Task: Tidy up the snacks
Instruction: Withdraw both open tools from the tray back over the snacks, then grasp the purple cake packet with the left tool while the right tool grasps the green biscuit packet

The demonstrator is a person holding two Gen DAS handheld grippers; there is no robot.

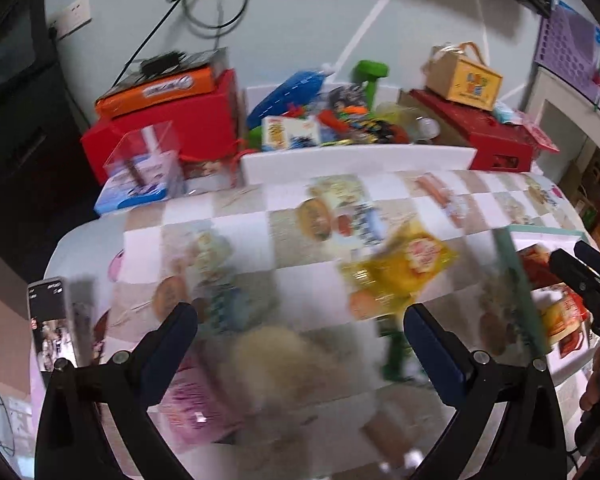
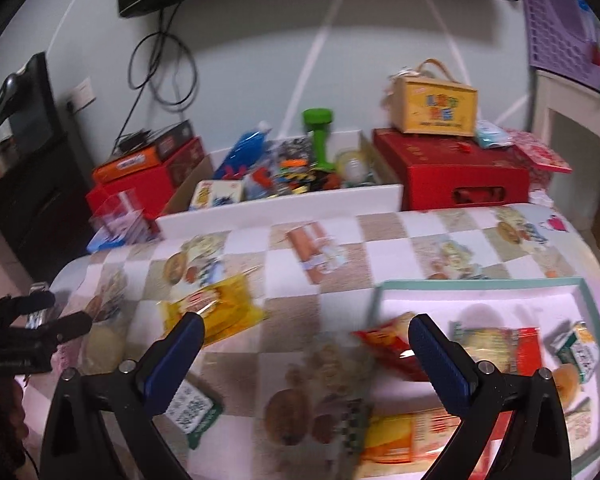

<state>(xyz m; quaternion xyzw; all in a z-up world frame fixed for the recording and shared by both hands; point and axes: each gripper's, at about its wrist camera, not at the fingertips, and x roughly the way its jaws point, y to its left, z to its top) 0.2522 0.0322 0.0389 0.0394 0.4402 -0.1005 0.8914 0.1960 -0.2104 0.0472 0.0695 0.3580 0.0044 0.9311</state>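
Both claws gape with nothing between their fingers, left claw (image 1: 300,320) below the yellow snack packet (image 1: 396,268), right claw (image 2: 306,330) beside the green-rimmed tray (image 2: 580,284) at lower right.

A tray (image 2: 380,300) sits at the right of the table (image 2: 340,240), with several snack packets (image 2: 496,344) lying in it. Left of the tray a snack bag (image 2: 216,312) lies on the tablecloth. Behind the table stands an open box (image 2: 300,196) full of items, flanked by a gift box (image 2: 464,176) on its right, which carries a small handled case (image 2: 436,108). Nearer the front edge the blur hides what may be more packets (image 1: 204,400).
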